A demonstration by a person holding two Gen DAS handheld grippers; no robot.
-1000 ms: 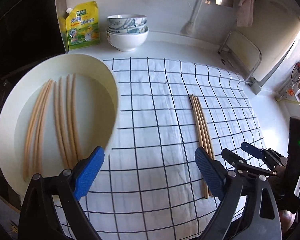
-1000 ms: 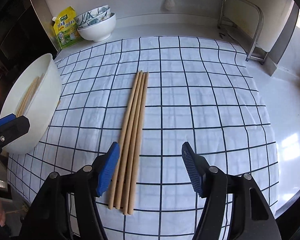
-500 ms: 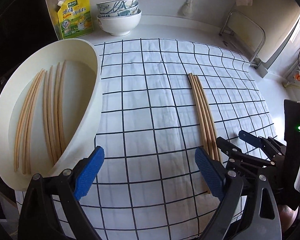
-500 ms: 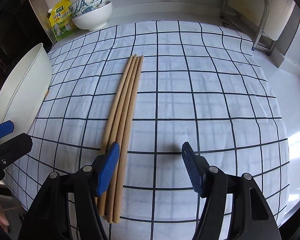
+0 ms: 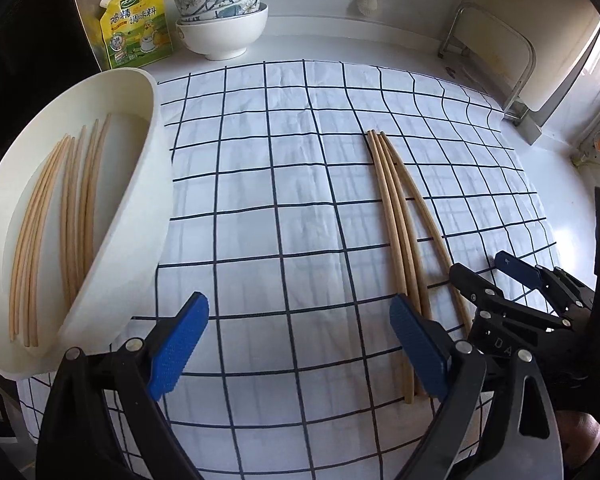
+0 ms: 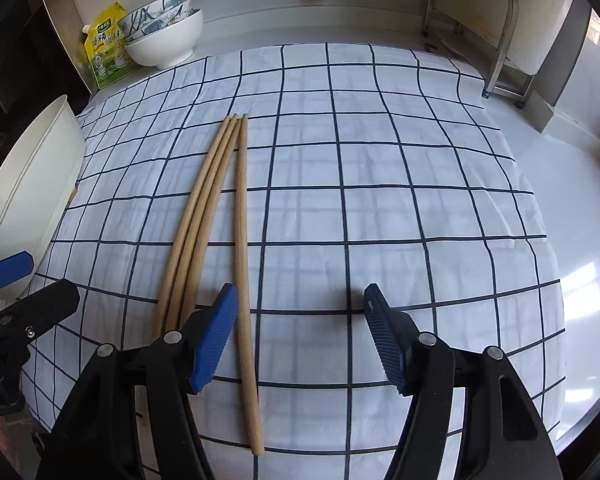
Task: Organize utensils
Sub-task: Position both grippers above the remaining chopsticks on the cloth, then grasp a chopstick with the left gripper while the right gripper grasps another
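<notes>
Several wooden chopsticks (image 6: 204, 204) lie on the checked cloth (image 6: 380, 200); one chopstick (image 6: 242, 240) has split off to the right of the others. My right gripper (image 6: 296, 336) is open, low over the cloth, with that chopstick just inside its left finger (image 6: 214, 340). The chopsticks also show in the left wrist view (image 5: 396, 216). My left gripper (image 5: 300, 344) is open and empty over the cloth, between the chopsticks and a white oval tray (image 5: 140, 216) that holds several more chopsticks (image 5: 48, 224).
A yellow pouch (image 5: 136, 24) and stacked bowls (image 5: 222, 20) stand at the back left. A metal rack (image 6: 472, 24) stands at the back right. The white counter (image 6: 580, 216) runs along the cloth's right side. The tray shows in the right wrist view (image 6: 32, 196).
The right gripper has moved forward and down over the chopsticks' near ends, and one chopstick has separated to the right. The left gripper has drawn back to the right, away from the tray.
</notes>
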